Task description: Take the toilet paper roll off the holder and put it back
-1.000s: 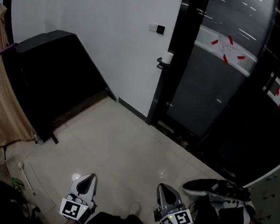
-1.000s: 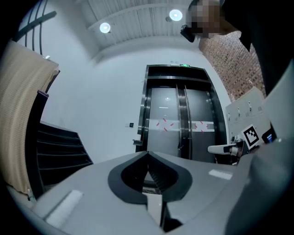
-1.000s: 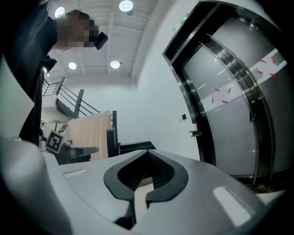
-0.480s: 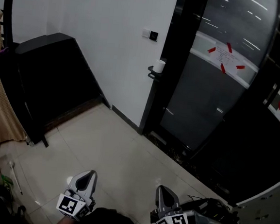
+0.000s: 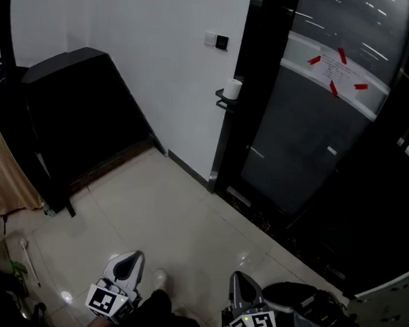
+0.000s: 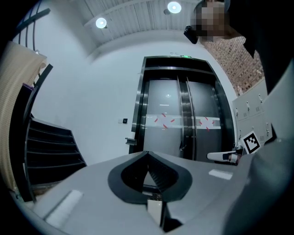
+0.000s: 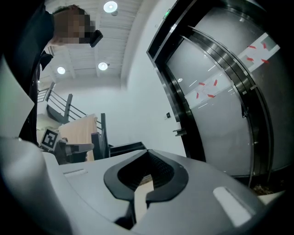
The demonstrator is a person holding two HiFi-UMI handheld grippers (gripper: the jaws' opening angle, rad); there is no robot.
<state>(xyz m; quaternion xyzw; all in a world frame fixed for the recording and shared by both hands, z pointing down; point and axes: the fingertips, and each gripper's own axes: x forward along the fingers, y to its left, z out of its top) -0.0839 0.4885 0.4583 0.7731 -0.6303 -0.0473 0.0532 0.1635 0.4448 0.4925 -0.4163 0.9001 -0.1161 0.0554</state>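
**Both grippers clamped empty, roll on its holder across the room**

Seen from above, the left gripper point(image 5: 131, 258) and the right gripper point(image 5: 241, 276) sit low over the pale glossy tiled floor point(image 5: 179, 214), pointing toward the far wall. The white toilet paper roll point(image 5: 231, 89) stands upright on the small black holder point(image 5: 222, 99), fixed where the white wall point(image 5: 152, 33) meets the black door frame point(image 5: 257, 93) — well apart from both tools.

In the left gripper view its jaws are pressed together at the tips with nothing between them. The right gripper view shows the same: tips meeting, nothing caught.

Only the head view shows the floor, the black-and-white shoe point(image 5: 313, 304) just beside the right gripper, and the roll plainly. In the gripper views the holder is only a tiny dark ledge.

The left gripper view alone shows the round ceiling lamps point(image 6: 101, 22) and a small green lit sign point(image 6: 186, 57) over the curved glass doors point(image 6: 167, 119). It also catches the other tool's black-and-white marker cube point(image 6: 251, 142).

The right gripper view alone shows the beige hanging cloth point(image 7: 78, 131) face on, with a dark railing point(image 7: 59, 110) behind it.

As for writing — the white band with red tape strips point(image 5: 335, 67) on the glass carries print too small to read. The green sign is illegible, and the cubes bear only square patterns. The wall switch plates point(image 5: 216, 41) are unmarked.
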